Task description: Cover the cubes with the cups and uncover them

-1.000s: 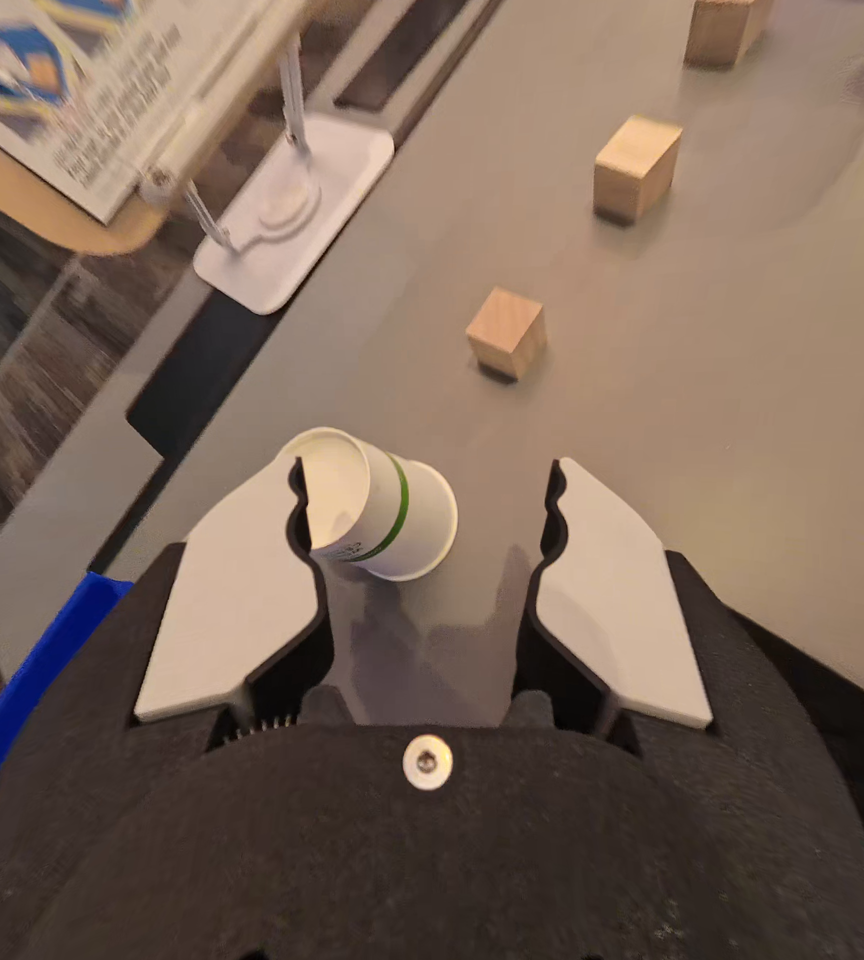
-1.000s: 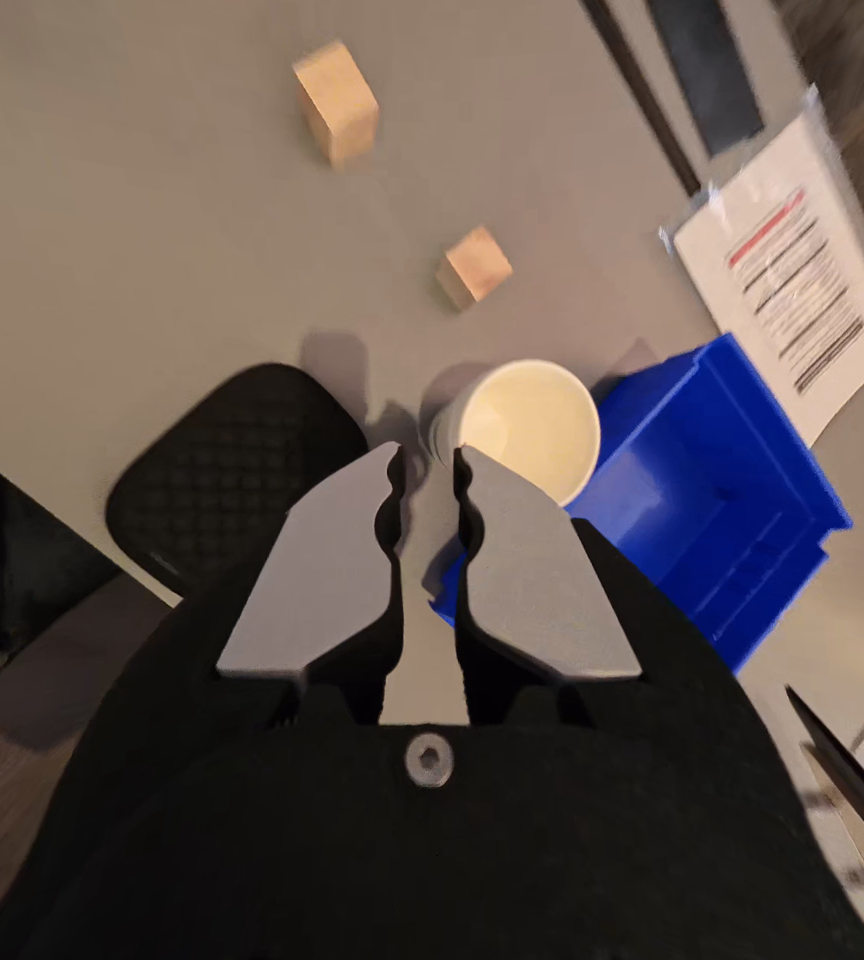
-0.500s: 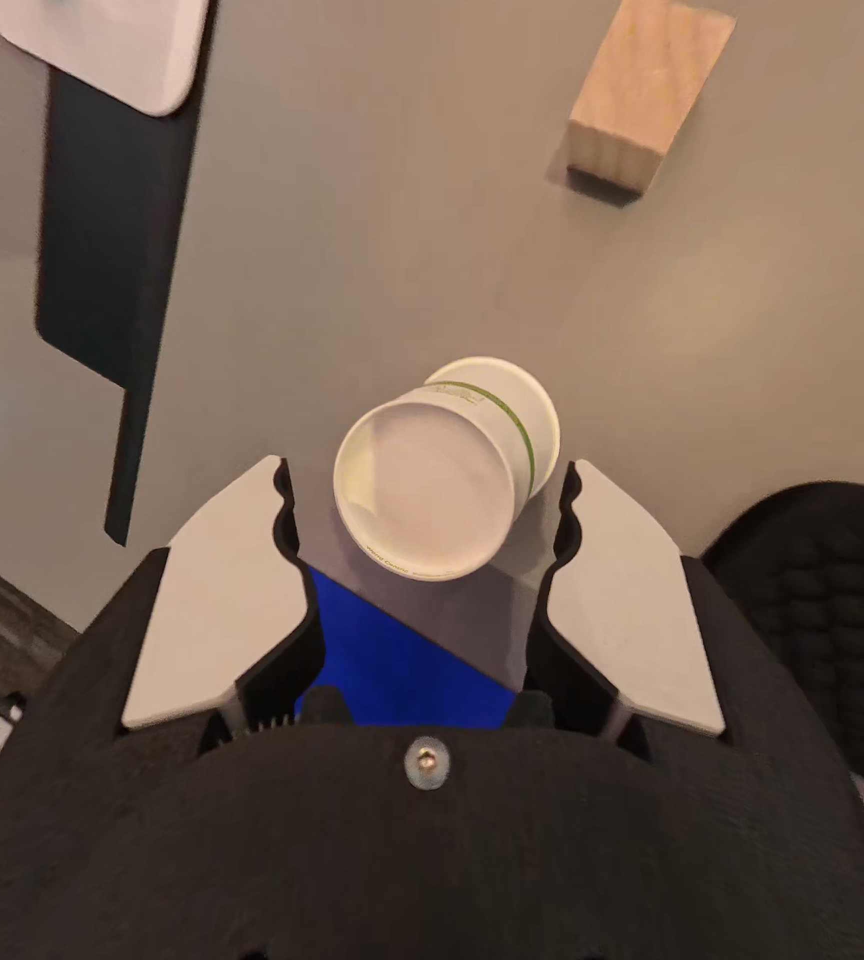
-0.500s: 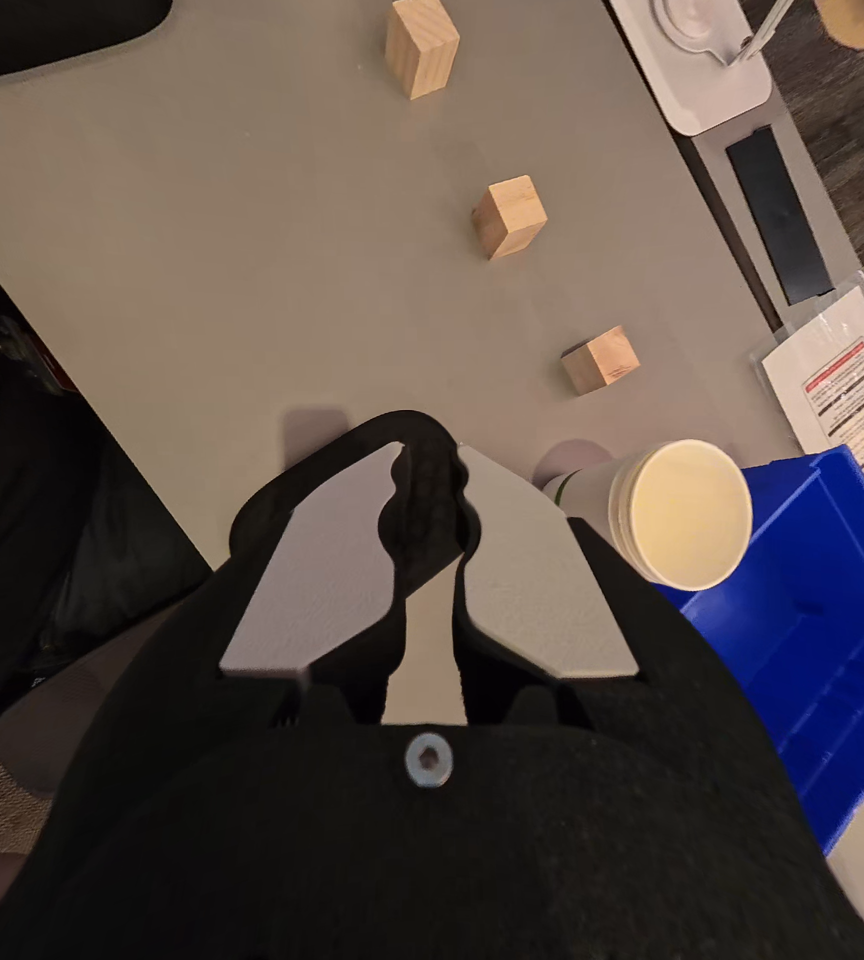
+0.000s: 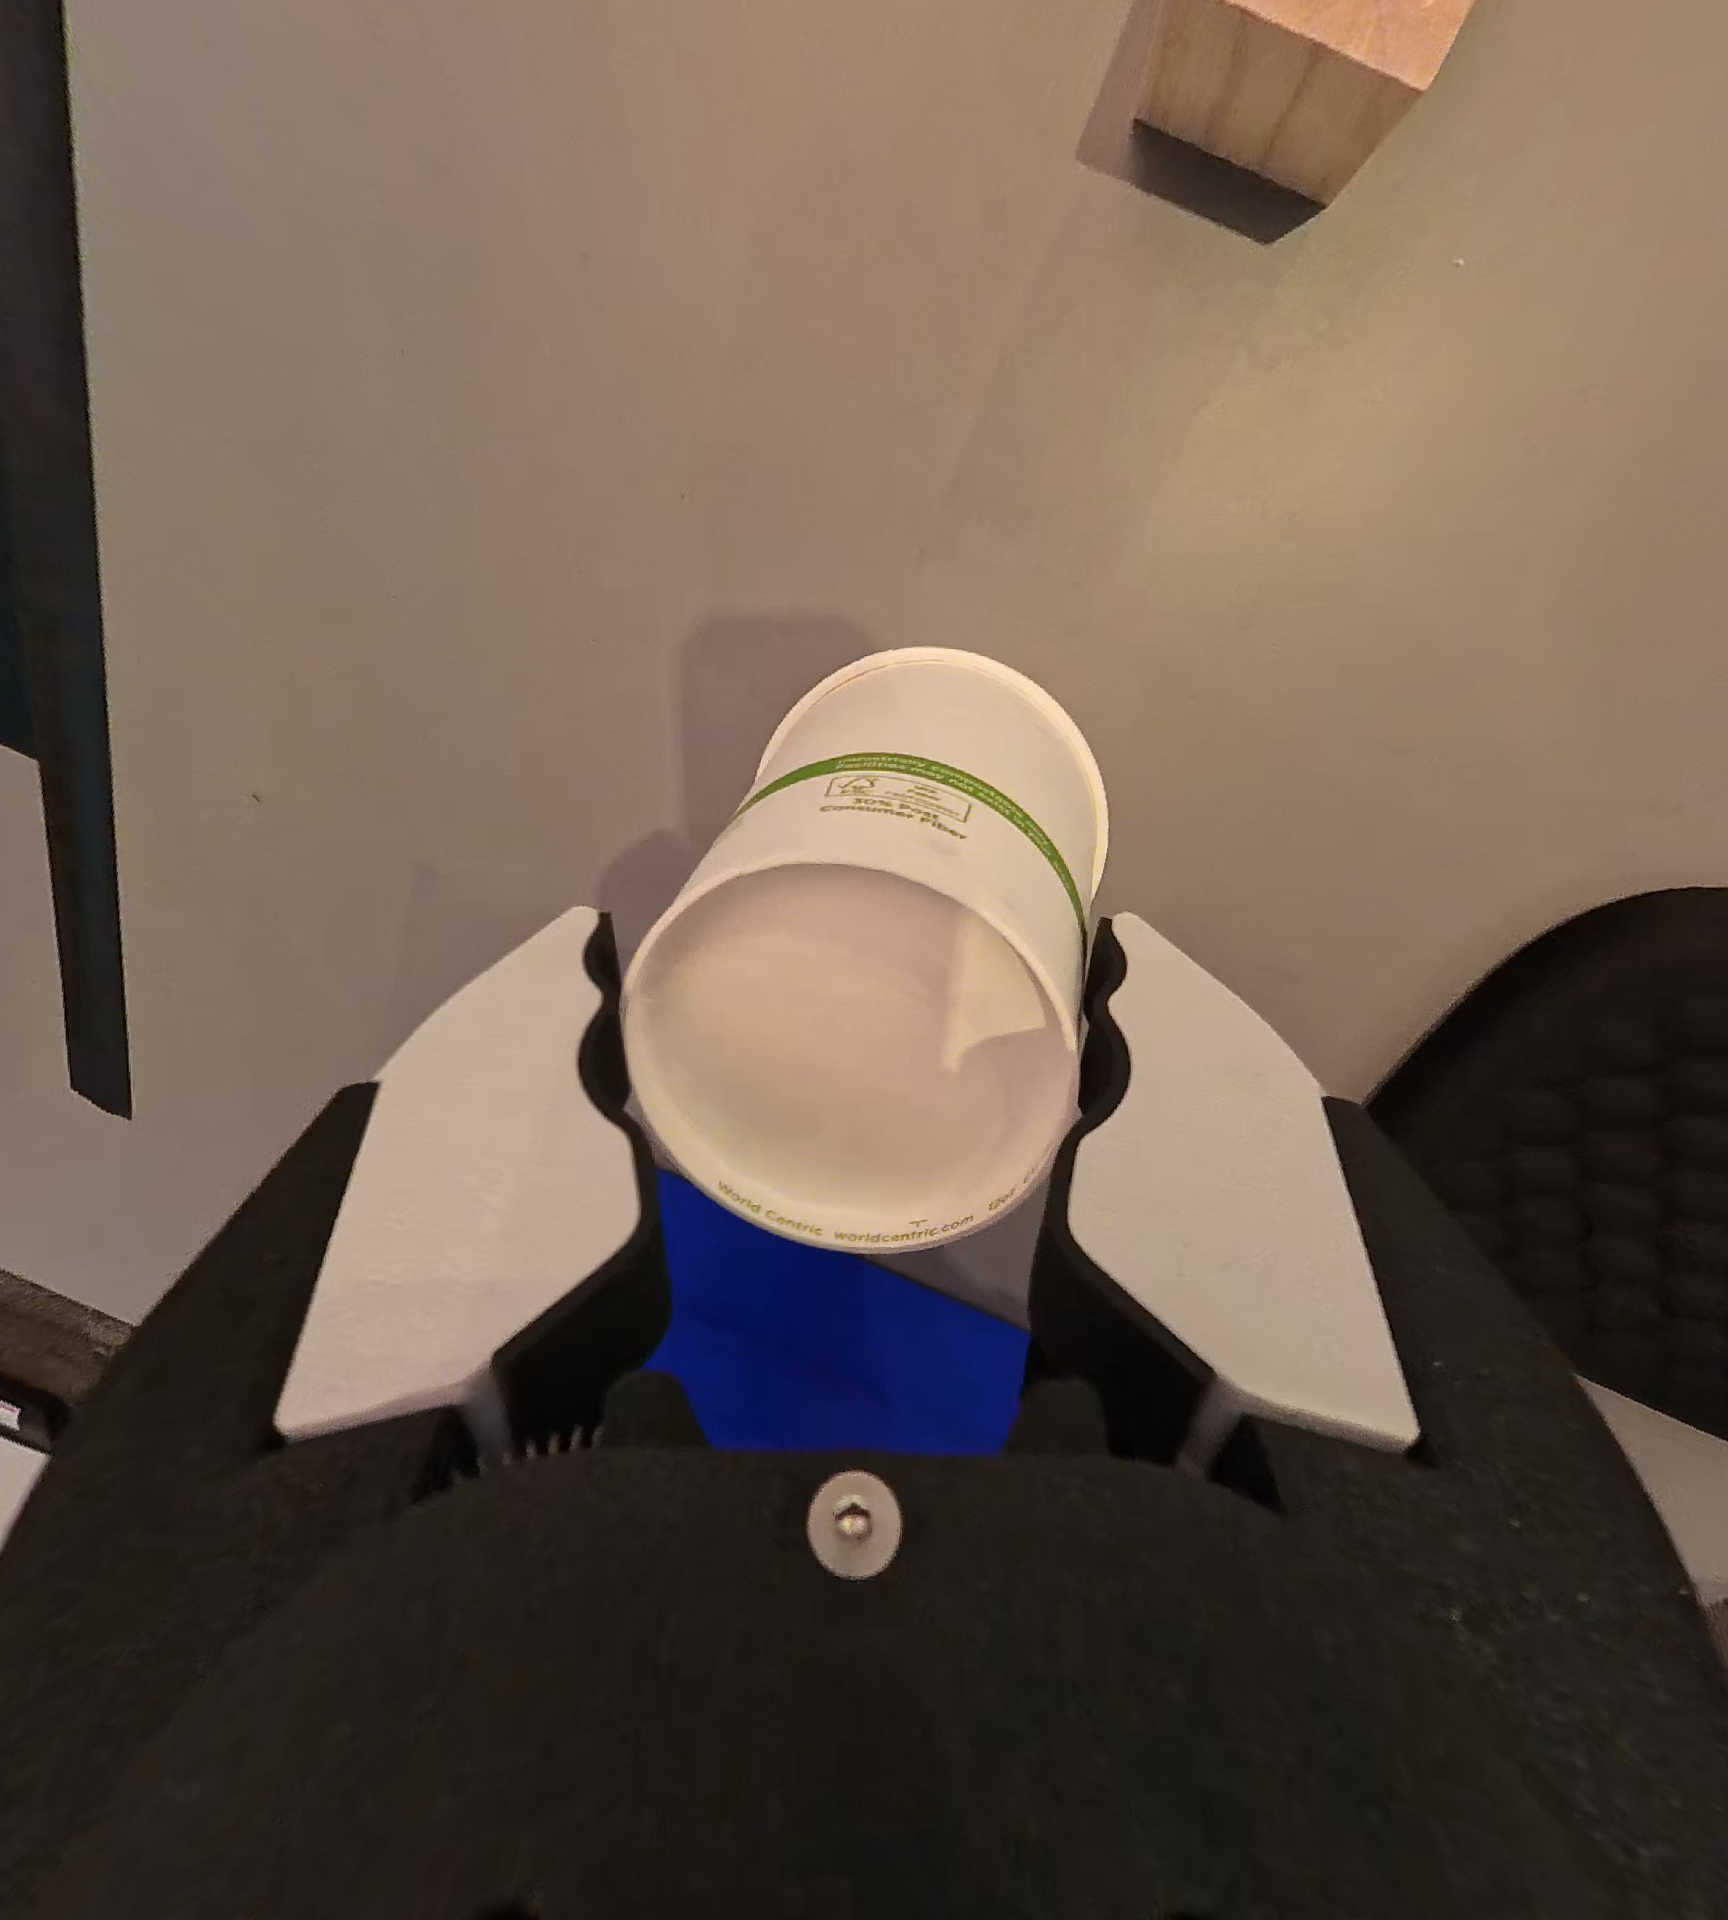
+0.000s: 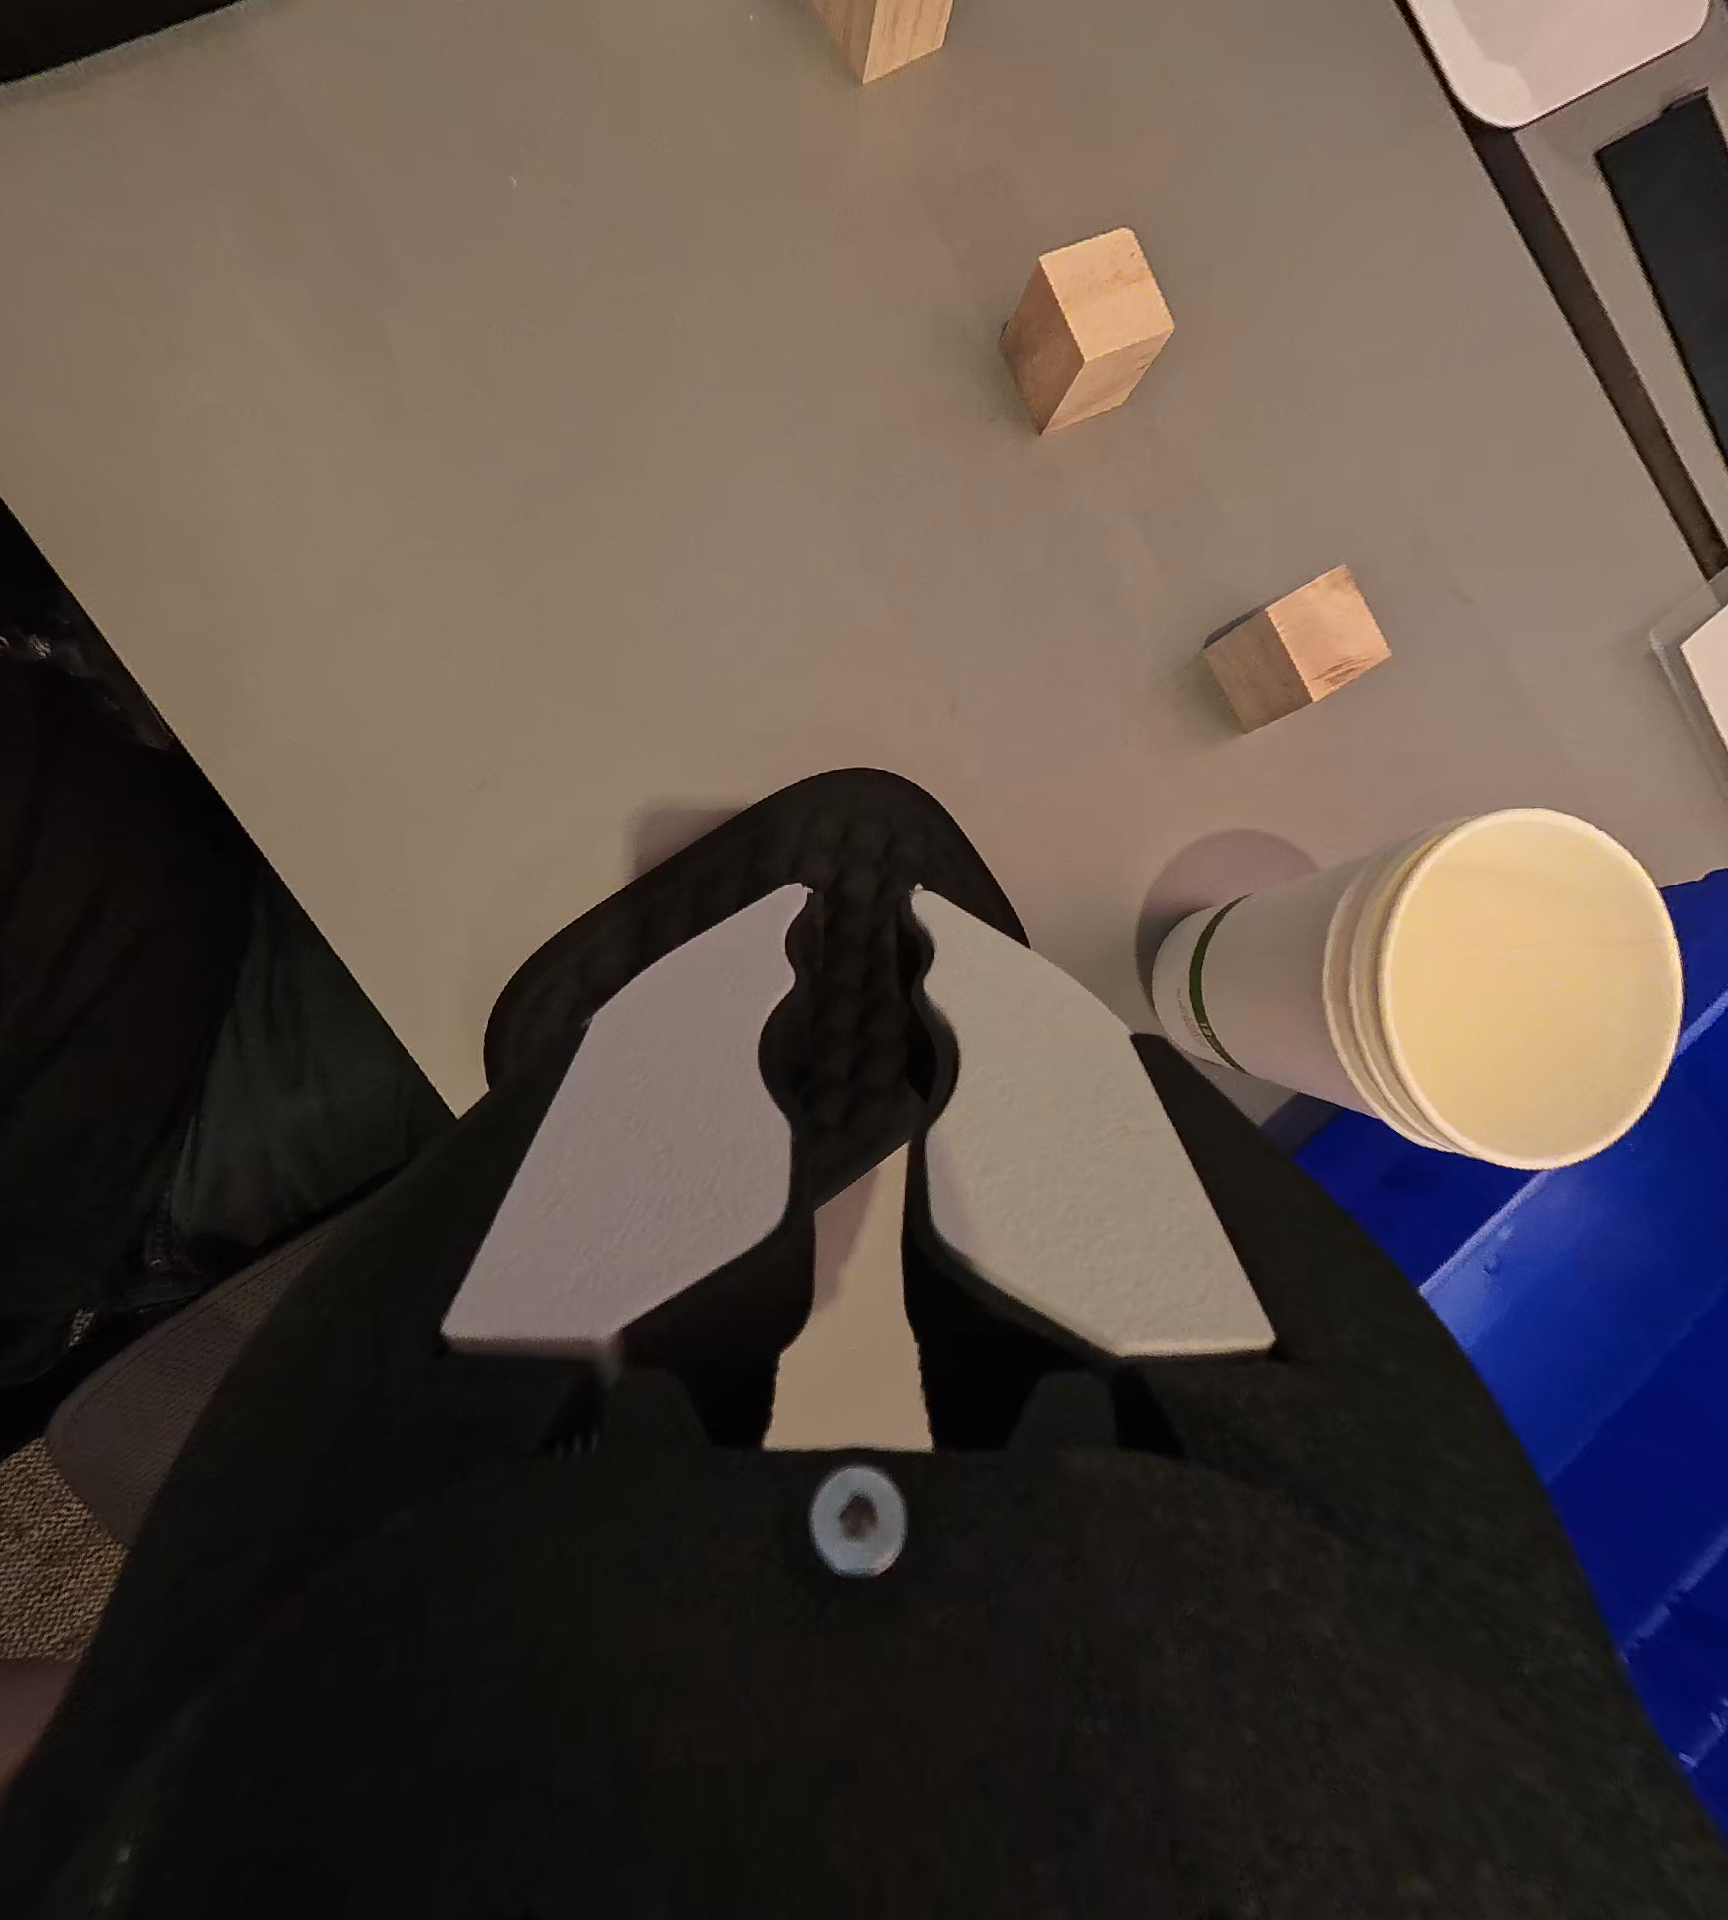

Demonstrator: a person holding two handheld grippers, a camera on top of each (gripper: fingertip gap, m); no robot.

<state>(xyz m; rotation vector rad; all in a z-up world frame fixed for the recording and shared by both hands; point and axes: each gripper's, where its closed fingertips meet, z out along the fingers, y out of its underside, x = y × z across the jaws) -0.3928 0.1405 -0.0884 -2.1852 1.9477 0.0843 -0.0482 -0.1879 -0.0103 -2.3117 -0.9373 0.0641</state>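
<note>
Left wrist view: held the white cup [image 5: 839,1039] at its base end in the clamped left gripper [image 5: 852,927], just past the blue bin [image 5: 839,1351], mouth turned away. Best carried level over the cube [image 5: 1275,94] farther from the bin, then lowered straight, without crushing the thin wall. Had the right gripper [image 6: 860,896] pinched nearly together on nothing, near the bin. Could not tell whether the cup touched the table [image 5: 527,416]; cube cut off at the frame edge.

Right gripper [image 6: 858,920] nearly closed, empty, over black pad [image 6: 865,831]; cup stack [image 6: 1411,987] beside blue bin [image 6: 1618,1351]; two cubes [image 6: 1088,327] [image 6: 1296,646] beyond.
</note>
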